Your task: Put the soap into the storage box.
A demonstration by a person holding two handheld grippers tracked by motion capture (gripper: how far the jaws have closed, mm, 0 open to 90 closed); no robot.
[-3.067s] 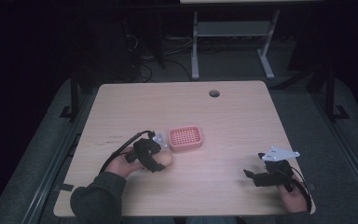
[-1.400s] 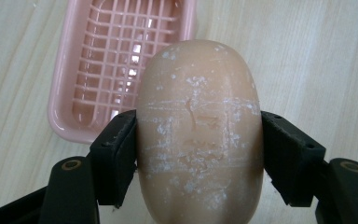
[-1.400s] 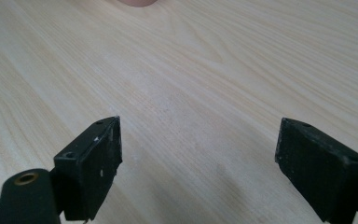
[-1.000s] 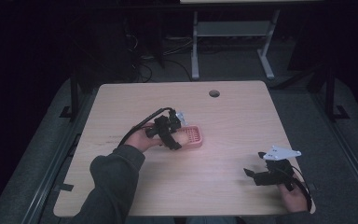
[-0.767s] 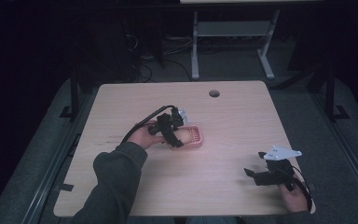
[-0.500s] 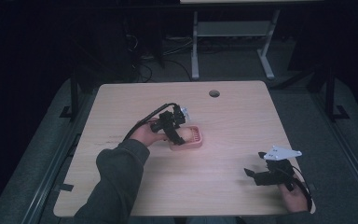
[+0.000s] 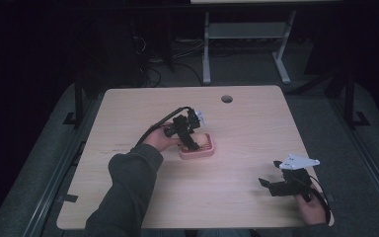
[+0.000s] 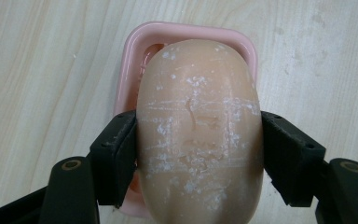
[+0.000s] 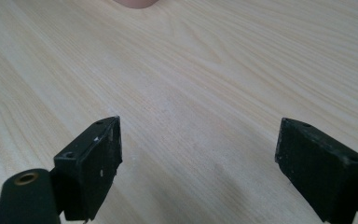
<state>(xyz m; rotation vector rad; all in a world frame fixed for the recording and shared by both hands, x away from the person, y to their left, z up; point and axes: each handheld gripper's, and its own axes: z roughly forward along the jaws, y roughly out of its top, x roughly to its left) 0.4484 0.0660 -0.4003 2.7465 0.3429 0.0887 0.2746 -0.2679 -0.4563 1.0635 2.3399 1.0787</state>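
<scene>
Soap (image 8: 199, 135) between left gripper (image 8: 198, 154) jaws, above dish (image 8: 135, 51)

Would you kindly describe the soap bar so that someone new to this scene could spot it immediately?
Start at the pale wooden table and find the pink dish near its middle. Directly over the dish, the left hand-held gripper is clamped on the soap bar. It is a rounded, peach-tan oval flecked with white scuffs, duller and browner than the glossy pink dish beneath it.
</scene>
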